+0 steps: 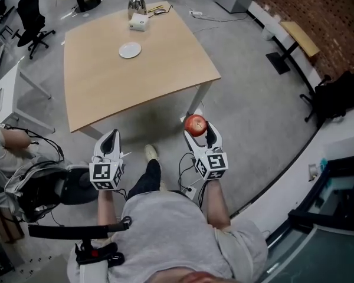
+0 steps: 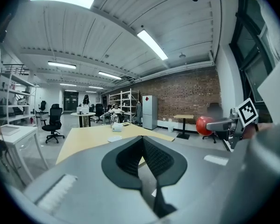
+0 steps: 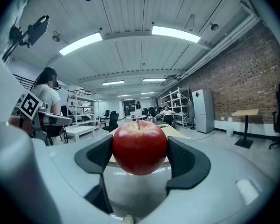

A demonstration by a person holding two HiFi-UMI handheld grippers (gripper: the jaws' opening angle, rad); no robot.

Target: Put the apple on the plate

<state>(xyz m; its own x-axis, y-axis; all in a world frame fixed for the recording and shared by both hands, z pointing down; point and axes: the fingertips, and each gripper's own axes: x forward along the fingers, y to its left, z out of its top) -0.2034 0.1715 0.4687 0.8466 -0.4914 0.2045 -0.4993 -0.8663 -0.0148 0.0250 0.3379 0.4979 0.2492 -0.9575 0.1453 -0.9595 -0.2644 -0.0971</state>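
Observation:
A red apple [image 1: 195, 124] [image 3: 139, 146] sits between the pads of my right gripper [image 1: 198, 128] [image 3: 140, 154], which is shut on it, upright with its stem up. It hangs in the air short of the near edge of the wooden table [image 1: 106, 81]. The apple [image 2: 204, 125] also shows at the right of the left gripper view. A small white plate [image 1: 130, 50] [image 2: 115, 138] lies on the far half of the table. My left gripper [image 1: 110, 141] [image 2: 142, 155] is shut with nothing in it, level with the right one.
A white box [image 1: 139, 22] and a metal kettle [image 1: 136, 6] stand near the table's far edge. Office chairs [image 1: 30, 17] are at the far left, a black bag [image 1: 337, 96] at the right. The person's foot [image 1: 150, 152] is below the grippers.

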